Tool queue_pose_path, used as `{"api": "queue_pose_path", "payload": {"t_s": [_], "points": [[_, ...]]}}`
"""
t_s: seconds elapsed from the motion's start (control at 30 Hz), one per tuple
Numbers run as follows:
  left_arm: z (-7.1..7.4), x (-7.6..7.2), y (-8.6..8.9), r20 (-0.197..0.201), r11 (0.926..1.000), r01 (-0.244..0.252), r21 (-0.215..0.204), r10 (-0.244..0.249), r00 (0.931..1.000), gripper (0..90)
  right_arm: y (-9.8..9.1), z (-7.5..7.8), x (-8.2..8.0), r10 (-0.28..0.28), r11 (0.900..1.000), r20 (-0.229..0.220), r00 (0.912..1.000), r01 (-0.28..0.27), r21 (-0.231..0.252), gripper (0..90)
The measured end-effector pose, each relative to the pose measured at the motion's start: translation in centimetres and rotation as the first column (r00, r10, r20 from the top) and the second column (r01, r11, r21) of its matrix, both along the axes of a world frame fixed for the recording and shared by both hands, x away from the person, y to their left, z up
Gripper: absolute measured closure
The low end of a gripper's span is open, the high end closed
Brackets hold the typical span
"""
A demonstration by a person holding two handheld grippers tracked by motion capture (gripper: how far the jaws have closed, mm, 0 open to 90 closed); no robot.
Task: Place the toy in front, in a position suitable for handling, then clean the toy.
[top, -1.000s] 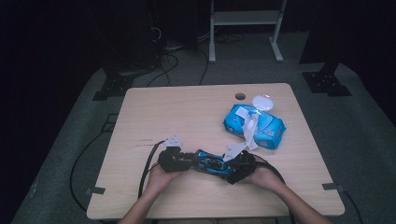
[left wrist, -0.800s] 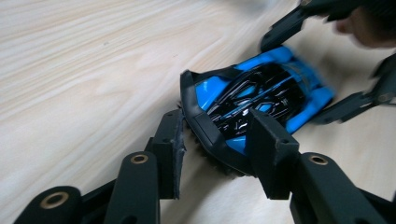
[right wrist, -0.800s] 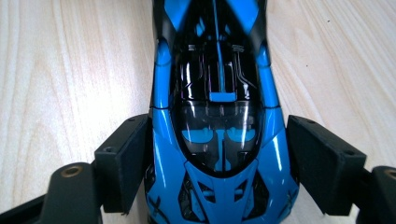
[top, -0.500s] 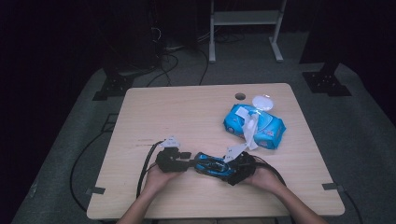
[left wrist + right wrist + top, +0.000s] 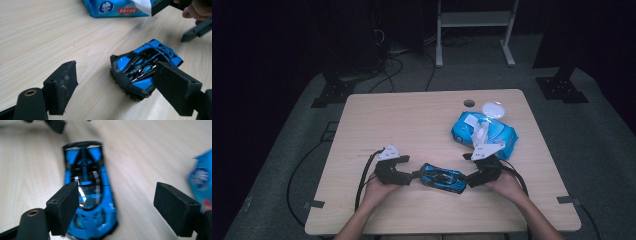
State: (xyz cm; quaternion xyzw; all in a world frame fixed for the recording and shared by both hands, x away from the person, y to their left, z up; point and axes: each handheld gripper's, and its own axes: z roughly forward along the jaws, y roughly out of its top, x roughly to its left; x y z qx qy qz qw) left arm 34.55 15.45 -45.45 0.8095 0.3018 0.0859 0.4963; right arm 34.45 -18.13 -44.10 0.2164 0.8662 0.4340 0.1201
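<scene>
**Ana:** High view first: a blue toy car [image 5: 442, 177] lies on the wooden table [image 5: 412, 120], near the front edge, between the two grippers. The left gripper [image 5: 411, 176] is at one end of it, the right gripper [image 5: 469, 181] at the other.

**Ben:** And the left gripper view has both black jaws spread wide. The car [image 5: 145, 68] sits ahead, its near end close by the right-hand jaw; I can't say if they touch. Nothing is gripped.

**Ana:** Right gripper view, a bit blurred: jaws spread wide there too. The car [image 5: 88, 192] runs lengthwise away from the camera, with its near end tucked behind the left-hand jaw. The gap between the jaws is mostly bare table.

**Ben:** Farther back on the right side of the table, a blue pack of wet wipes [image 5: 484, 132], lid flap up, a white sheet poking out. Well apart from the car.

**Ana:** A hand [image 5: 377, 187] on each gripper, cables trailing off.
</scene>
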Motion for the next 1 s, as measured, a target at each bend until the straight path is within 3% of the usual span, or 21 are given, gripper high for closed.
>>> {"api": "queue_pose_path", "payload": {"t_s": [0.27,0.33,0.47,0.53,0.6,0.8,0.83,0.87,0.9,0.93,1.0], "points": [[0.4,-0.3,0.0,0.03,1.0,0.001,-0.006,-0.001,0.9995,13.4,-1.6,0.9,0.0,-0.076,0.9964,0.043,0.9962,0.074,0.041,19.7],[0.5,-0.4,0.1,0.045,0.9999,-0.003,-0.01,0.004,0.999,11.7,-2.2,1.3,0.4,-0.103,0.9942,0.072,0.992,0.101,0.037,19.7],[0.5,-0.5,0.2,0.063,0.9998,-0.006,-0.018,0.007,0.998,11.4,-2.8,1.8,1.1,-0.145,0.9889,0.084,0.9859,0.141,0.046,19.7],[0.5,-0.5,0.4,0.061,0.9997,-0.009,-0.022,0.01,0.9981,11.0,-3.5,2.2,1.9,-0.187,0.9821,0.103,0.977,0.184,0.041,19.7],[0.5,-0.5,0.4,0.063,0.9997,-0.007,-0.023,0.009,0.998,10.9,-3.7,2.4,2.3,-0.196,0.9803,0.104,0.975,0.193,0.044,19.7],[0.9,-0.6,0.3,0.092,0.9995,-0.011,-0.028,0.014,0.9957,10.8,-5.2,2.9,4.4,-0.292,0.9559,0.106,0.9505,0.286,0.066,19.6],[0.8,-0.6,0.3,0.09,0.9994,-0.008,-0.033,0.011,0.9958,10.6,-5.3,2.8,4.9,-0.317,0.9486,0.119,0.9411,0.314,0.044,19.6],[0.8,-0.6,0.3,0.09,0.9994,-0.008,-0.033,0.011,0.9958,10.3,-5.3,2.8,4.9,-0.317,0.9486,0.119,0.9411,0.314,0.044,19.6],[0.7,-0.6,0.3,0.091,0.9994,-0.009,-0.033,0.012,0.9958,10.3,-5.3,2.5,5.5,-0.349,0.9362,0.129,0.9281,0.351,0.007,19.1],[0.7,-0.6,0.3,0.088,0.9996,-0.009,-0.028,0.012,0.996,10.0,-5.4,2.3,5.8,-0.361,0.9322,0.121,0.9246,0.361,0.019,19.9],[0.7,-0.5,0.4,0.09,0.9995,-0.01,-0.03,0.013,0.9959,9.8,-5.6,2.2,5.9,-0.363,0.9317,0.106,0.9257,0.362,0.032,21.2]]}}
